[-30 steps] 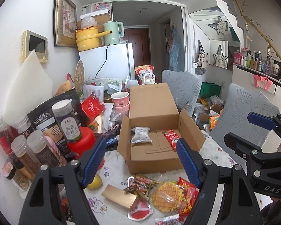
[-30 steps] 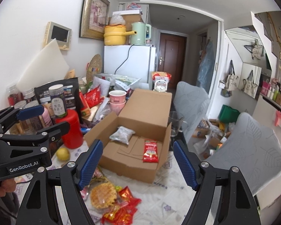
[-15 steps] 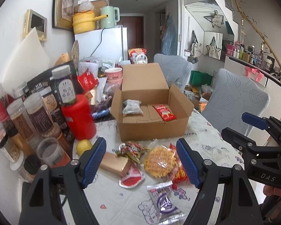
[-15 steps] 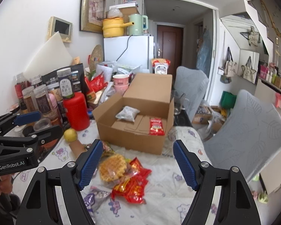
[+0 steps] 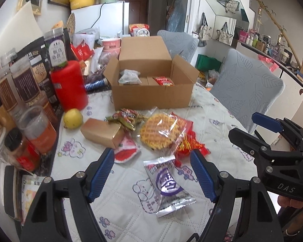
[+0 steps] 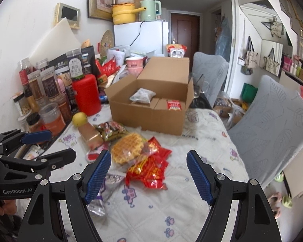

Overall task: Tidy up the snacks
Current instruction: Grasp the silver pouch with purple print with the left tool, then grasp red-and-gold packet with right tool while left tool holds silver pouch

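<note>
Where writing reads: "DAS" on right gripper (image 5: 276, 139), "GenRobot.AI" on left gripper (image 5: 151, 173)
Fingers: both pairs wide, empty, ribbed blue pads
Silver packet (image 5: 167, 185): crinkly foil, purple round logo, between left fingers
Waffle (image 6: 127, 148): gridded, clear wrap, beyond right fingers
Cardboard box (image 5: 151, 94): open, farther off

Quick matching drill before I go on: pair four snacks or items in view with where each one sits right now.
Things:
1. grey packet
2. waffle
3. purple-and-silver packet
4. lemon

Places:
A. beside the red canister
B. inside the cardboard box
C. nearest the left gripper, between its open fingers in that view
D. on the pile of red packets

Pairs: 1-B, 2-D, 3-C, 4-A
</note>
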